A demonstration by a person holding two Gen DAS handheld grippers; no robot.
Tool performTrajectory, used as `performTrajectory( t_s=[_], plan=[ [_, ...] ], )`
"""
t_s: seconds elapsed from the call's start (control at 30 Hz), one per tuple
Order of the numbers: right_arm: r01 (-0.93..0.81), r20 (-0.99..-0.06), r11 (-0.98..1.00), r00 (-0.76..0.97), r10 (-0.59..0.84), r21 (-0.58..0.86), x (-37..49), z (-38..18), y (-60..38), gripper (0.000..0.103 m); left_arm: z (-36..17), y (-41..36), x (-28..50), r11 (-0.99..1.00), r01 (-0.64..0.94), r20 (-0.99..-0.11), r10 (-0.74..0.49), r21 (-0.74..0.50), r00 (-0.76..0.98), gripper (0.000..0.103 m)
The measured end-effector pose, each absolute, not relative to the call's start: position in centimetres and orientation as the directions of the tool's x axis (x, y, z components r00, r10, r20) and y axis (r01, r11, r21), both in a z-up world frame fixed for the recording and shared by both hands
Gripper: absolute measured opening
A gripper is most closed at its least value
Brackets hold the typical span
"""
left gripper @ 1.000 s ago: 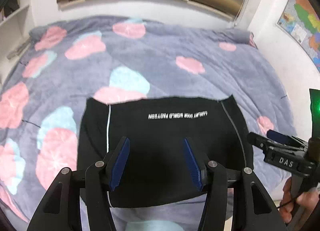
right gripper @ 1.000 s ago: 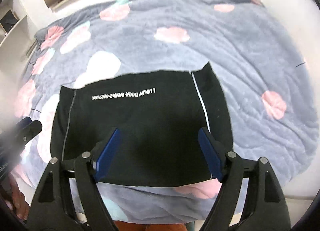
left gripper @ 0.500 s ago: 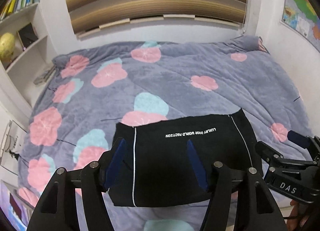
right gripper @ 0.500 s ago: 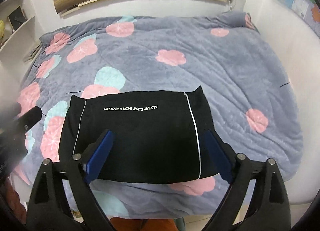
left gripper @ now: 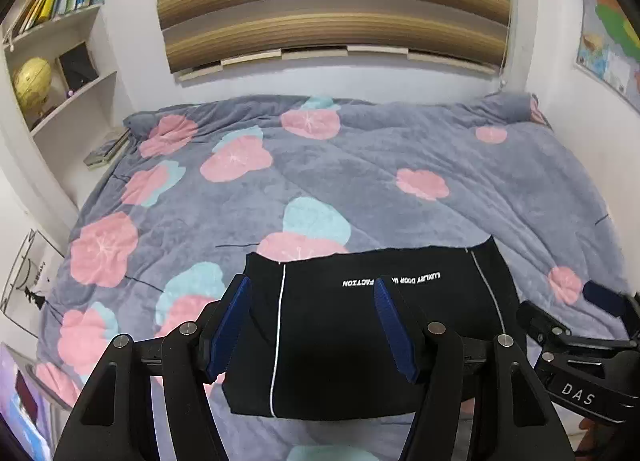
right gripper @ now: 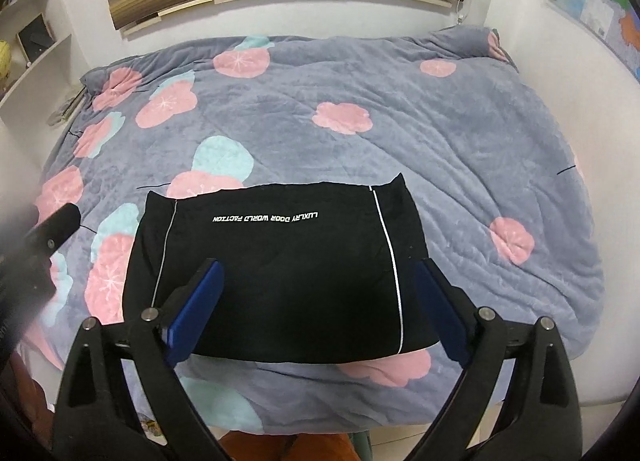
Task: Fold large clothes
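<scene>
Both tools have lifted up and back from the black garment (right gripper: 276,277) since a second ago, so more of the bed (right gripper: 460,165) and the wall behind it shows now. Folded into a flat block, the garment lies near the front edge of the bed, a bit toward its front left corner, with white letters along its far edge and 2 thin white stripes down its sides. It looks like the fold is done, or nearly done. To do this step well, I think the person should look for bumps or crooked edges, and pat them flat before letting it be. The left tool (left gripper: 312,325) hangs above the garment with its blue pads partly apart, holding nothing and touching nothing. The right tool (right gripper: 316,305) is spread very wide, also above the garment, with nothing pinched between its pads. Both are let go.
</scene>
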State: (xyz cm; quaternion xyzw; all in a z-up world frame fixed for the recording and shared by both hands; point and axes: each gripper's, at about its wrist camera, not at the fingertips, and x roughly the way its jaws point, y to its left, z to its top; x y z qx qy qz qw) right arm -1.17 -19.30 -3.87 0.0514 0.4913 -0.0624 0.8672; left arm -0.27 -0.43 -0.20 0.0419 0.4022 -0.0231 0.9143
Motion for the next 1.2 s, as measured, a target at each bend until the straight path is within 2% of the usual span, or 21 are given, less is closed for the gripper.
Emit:
performTrajectory(
  t_s=[1.2],
  plan=[
    [0.144,-0.866,0.989,0.497,-0.057,0.018,-1.3,-4.0,-18.1,0.095,-1.5,-0.6,0.1,0.994,0.055,-0.763,0.035,0.092,0.645,0.065]
  ],
)
